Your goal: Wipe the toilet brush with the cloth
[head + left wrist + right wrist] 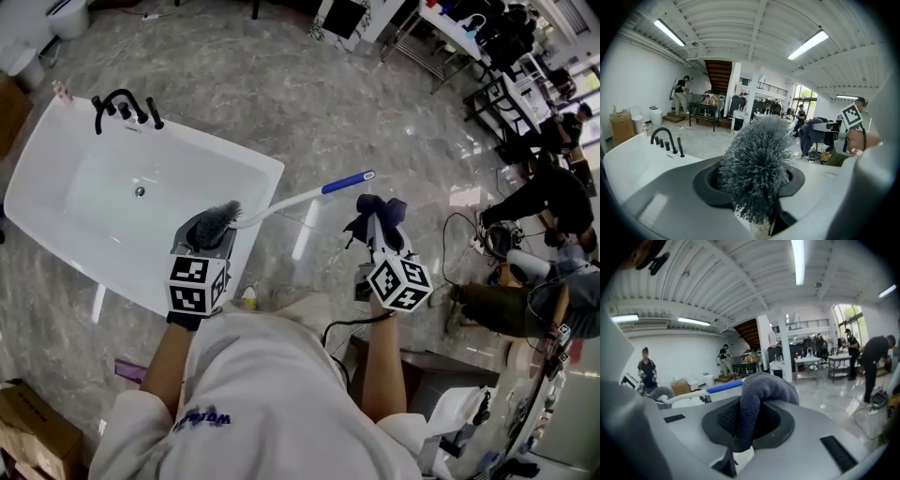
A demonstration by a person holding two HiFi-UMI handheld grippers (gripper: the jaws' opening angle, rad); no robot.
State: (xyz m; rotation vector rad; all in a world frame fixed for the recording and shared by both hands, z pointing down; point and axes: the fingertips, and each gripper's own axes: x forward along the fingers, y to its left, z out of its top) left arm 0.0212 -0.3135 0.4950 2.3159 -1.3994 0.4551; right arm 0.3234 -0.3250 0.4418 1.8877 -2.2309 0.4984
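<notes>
Fig.: grey marble floor (281, 84); white tub (56, 178) w/ black tap (125, 111). Toilet brush (281, 200) has a grey bristle head, white shaft and blue grip, and spans the tub edge. Left hand-held gripper (208, 239) is clamped on the bristle head. Right hand-held gripper (380, 239) is clamped on a dark blue cloth (380, 211) near the blue grip; contact unclear. Jaw tips covered by bristles/cloth.

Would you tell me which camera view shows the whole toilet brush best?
The head view: the toilet brush shows whole there, its bristle head in the left gripper, its white handle running out to the blue end. The left gripper view shows only the bristles; the right gripper view only part of the handle.
</notes>
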